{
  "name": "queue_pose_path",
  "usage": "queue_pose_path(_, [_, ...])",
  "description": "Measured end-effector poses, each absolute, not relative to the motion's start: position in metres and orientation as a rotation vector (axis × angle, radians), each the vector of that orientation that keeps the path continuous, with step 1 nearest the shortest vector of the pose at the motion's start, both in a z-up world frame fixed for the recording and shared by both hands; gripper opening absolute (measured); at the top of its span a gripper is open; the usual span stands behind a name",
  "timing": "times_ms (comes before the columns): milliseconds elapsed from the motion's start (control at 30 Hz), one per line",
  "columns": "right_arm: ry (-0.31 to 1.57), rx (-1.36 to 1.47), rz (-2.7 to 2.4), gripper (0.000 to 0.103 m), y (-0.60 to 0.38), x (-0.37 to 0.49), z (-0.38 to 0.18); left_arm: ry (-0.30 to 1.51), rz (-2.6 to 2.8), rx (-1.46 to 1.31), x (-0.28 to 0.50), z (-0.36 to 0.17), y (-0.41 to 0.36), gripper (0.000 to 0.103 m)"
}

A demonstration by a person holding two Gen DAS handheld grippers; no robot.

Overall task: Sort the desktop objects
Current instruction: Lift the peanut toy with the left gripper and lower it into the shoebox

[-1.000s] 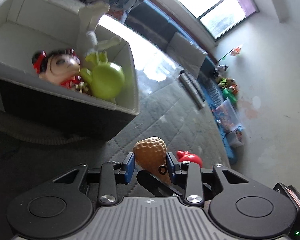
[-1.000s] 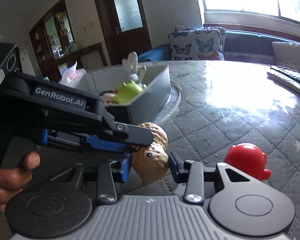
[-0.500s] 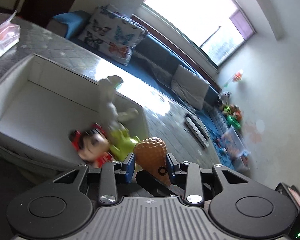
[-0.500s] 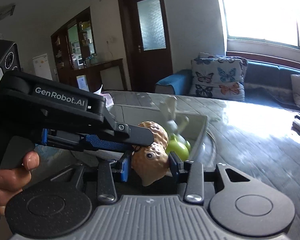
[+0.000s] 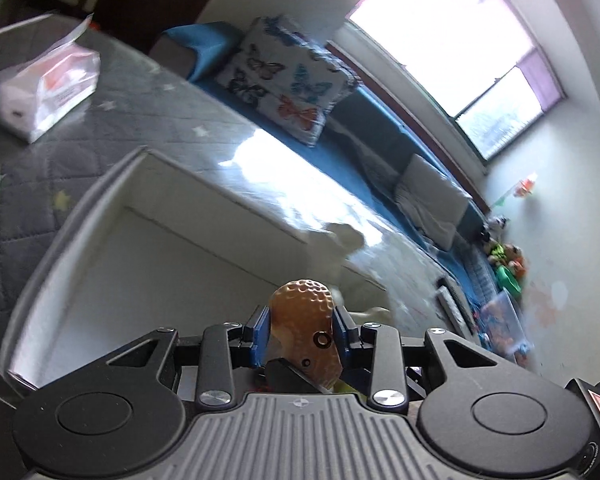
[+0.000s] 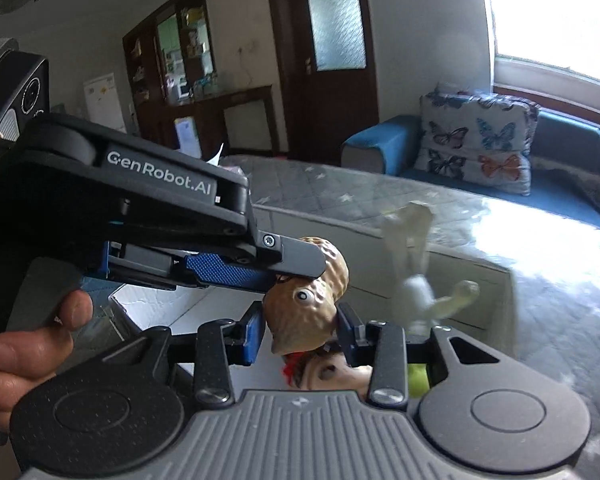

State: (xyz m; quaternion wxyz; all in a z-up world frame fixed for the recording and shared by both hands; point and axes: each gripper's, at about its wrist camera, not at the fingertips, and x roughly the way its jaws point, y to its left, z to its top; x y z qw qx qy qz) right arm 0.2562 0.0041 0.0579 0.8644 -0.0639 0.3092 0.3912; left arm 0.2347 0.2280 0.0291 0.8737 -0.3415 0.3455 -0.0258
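a: well, what differs from a second ago?

b: both claws have swung over the white box. earlier the box sat up and to the left in the left wrist view, with a red toy on the bench beside the claw; now its bare white floor fills that view and the red toy is out of frame.

a: and the peanut toy?

b: same grip as before. the left claw is clenched on the peanut toy, blue pads against its sides, and the right claw squeezes its lower end. it hangs between the two, above the box.

a: its make?

b: tan, glossy, dimpled shell, pinched at the waist like a peanut, with a round painted eye.

a: what lies in the box?

b: in the right wrist view a doll head with dark hair and a red bit shows just under the claw, a scrap of green toy beside it, and a pale, blurred rabbit figure stands up past them.

a: the surface and room?

b: the bench wears a grey quilted cover with small stars; a tissue pack lies on it, well apart from the box. behind are a blue sofa with a butterfly cushion, a bright window and a dark wooden door. a hand holds the left claw's grip.
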Motion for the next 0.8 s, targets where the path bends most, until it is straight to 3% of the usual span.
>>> queue_pose_path(800, [0.794,-0.268,0.862,0.039,0.067,0.27,0.018,0.836,0.035,-0.769,0.243,-0.008,0.264,0.036])
